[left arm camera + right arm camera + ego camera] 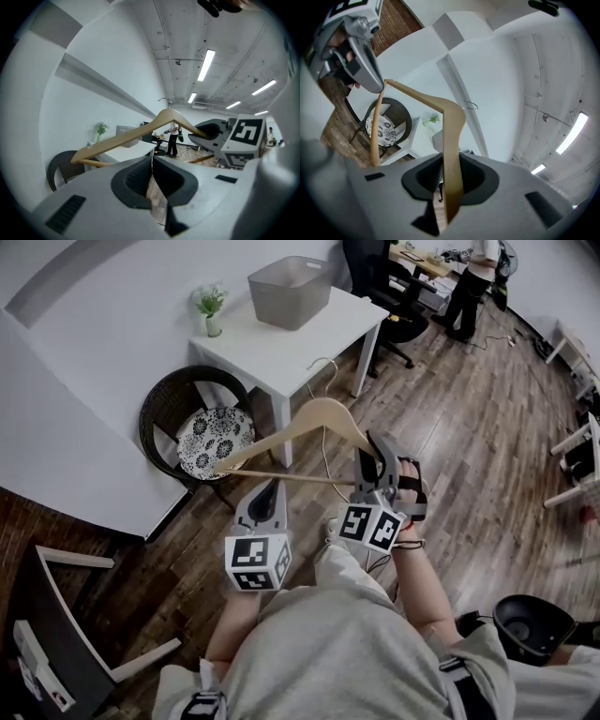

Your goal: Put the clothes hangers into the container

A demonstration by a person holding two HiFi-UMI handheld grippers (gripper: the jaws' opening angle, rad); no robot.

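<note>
A wooden clothes hanger [314, 418] with a wire hook hangs in the air above the wood floor. My right gripper [375, 457] is shut on the hanger's right arm. In the right gripper view that arm [451, 154] runs upright between the pads of the right gripper [449, 180]. My left gripper [269, 495] sits just below the hanger's bar, shut and holding nothing. In the left gripper view its jaws [152, 176] meet, and the hanger [126, 138] crosses beyond them. The grey container [291, 292] stands on the white table [319, 343] ahead.
A small potted plant [210, 307] stands on the table's left corner. A black wicker chair [211, 437] with a patterned cushion is left of the table. An office chair [380, 277] and a person [473, 277] are farther back. A black bin [534, 624] sits at lower right.
</note>
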